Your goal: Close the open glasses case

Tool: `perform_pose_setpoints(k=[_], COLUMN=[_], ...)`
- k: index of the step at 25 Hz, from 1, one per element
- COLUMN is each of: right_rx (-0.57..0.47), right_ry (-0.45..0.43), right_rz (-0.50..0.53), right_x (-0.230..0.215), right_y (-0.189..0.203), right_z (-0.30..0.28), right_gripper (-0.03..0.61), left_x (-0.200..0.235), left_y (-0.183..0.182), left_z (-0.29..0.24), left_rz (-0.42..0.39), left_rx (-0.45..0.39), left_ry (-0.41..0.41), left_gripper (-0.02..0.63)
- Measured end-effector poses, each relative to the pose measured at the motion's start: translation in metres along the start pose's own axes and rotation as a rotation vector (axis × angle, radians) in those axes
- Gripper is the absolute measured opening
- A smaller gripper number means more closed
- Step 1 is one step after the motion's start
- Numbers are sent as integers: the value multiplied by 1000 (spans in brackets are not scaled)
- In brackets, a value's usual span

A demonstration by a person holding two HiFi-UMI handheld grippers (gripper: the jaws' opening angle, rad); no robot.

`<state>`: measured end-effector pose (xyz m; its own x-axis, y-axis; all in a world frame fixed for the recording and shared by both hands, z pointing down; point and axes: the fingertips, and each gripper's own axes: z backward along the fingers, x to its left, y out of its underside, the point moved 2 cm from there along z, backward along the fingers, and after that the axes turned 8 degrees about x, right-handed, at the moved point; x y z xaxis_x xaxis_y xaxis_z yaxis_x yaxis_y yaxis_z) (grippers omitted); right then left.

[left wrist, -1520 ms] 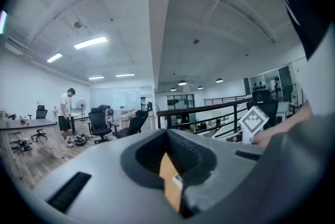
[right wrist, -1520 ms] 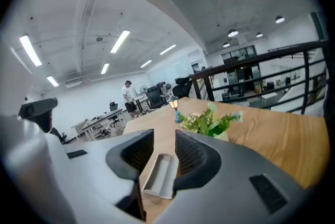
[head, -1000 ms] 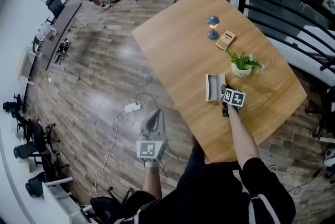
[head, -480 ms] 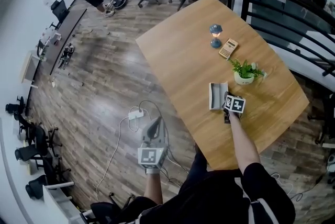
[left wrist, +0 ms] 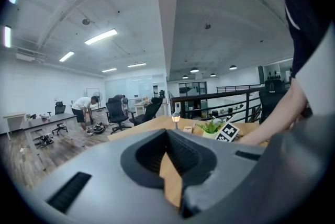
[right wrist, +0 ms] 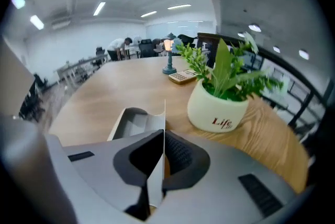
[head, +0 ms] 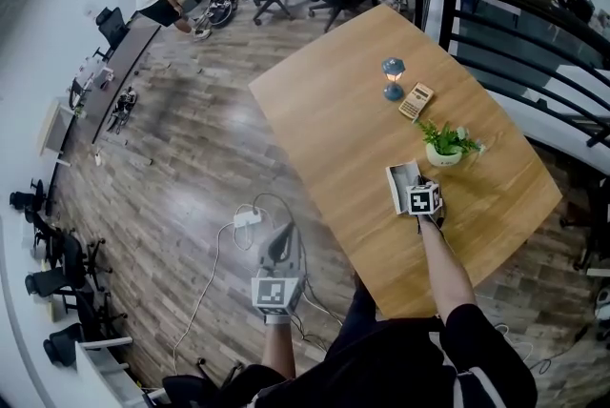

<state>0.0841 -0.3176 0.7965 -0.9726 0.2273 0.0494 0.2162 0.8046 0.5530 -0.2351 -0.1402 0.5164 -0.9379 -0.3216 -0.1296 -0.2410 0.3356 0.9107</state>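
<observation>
Two jaws of my right gripper (right wrist: 161, 136) have just been closing — now pinching a thin flap of the open grey glasses case (right wrist: 132, 122), well inside the light wooden table's (head: 334, 111) edges, just beside the white plant pot (right wrist: 217, 110). Bare tabletop lies leftward — my left gripper (head: 278, 249) hangs narrow and empty, off the table.

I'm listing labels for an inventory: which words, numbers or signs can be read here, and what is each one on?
"Life": in red on the white plant pot.
A small line beneath that word: too blurred to read.
Calculator keys and display: too small to read.
Glasses case: no print visible.
</observation>
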Motion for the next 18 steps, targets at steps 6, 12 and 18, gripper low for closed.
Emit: perform_pose_setpoints(k=[6,12,18], right_rx=[23,20,68], right_ry=[441,433,219], right_rz=[849,1031,982], right_x=[21,43,47], right_y=[-9,10,15], right_z=[9,7,7], right_gripper=[26,73,121], left_x=[-2,-9,-13], left_y=[-2,1,5], left_z=[-5,-13,-18], left_rz=[-11,20,5], left_rx=[-6,9,14], left_ry=[9,26,41], left_gripper=[0,0,0])
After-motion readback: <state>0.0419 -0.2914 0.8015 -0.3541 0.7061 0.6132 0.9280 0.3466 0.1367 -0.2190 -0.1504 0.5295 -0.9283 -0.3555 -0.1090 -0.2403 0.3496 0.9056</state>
